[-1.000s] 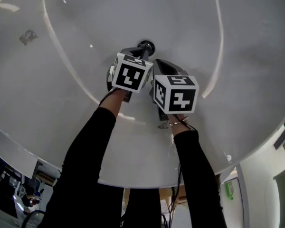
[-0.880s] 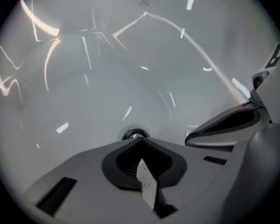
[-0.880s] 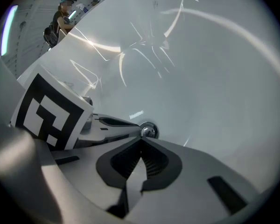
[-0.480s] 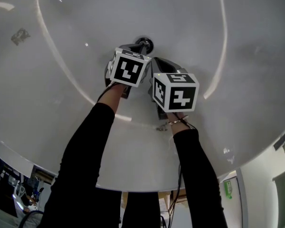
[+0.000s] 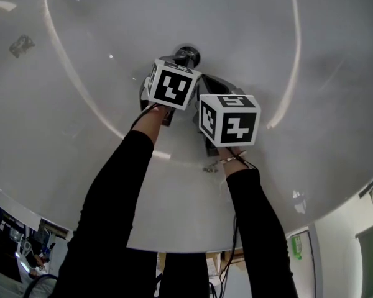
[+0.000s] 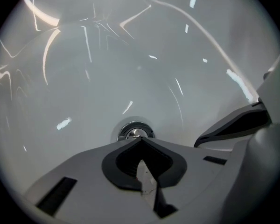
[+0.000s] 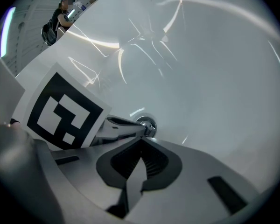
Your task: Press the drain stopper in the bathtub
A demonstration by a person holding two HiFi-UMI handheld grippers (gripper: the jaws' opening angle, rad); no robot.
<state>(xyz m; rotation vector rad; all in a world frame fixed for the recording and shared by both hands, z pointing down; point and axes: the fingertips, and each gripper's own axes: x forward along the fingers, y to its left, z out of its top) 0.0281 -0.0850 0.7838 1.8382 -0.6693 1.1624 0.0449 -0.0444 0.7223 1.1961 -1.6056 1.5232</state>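
Chrome drain stopper (image 6: pixel 134 133) sits right at the tip of the left gripper (image 6: pixel 139 143), clearly the nearer one. Its jaws and the right gripper (image 7: pixel 140 146)'s are both pressed together, holding nothing.

Glossy bathtub (image 5: pixel 248 36), shiny metal drain stopper (image 5: pixel 188 56)

Round chrome drain stopper (image 6: pixel 135 133), set in white bathtub (image 5: pixel 311 54) floor

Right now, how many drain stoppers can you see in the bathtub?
1. The drain stopper sits at the bottom of the bathtub, right at the tip of the left gripper. The right gripper beside it covers some floor, so another could be hidden.
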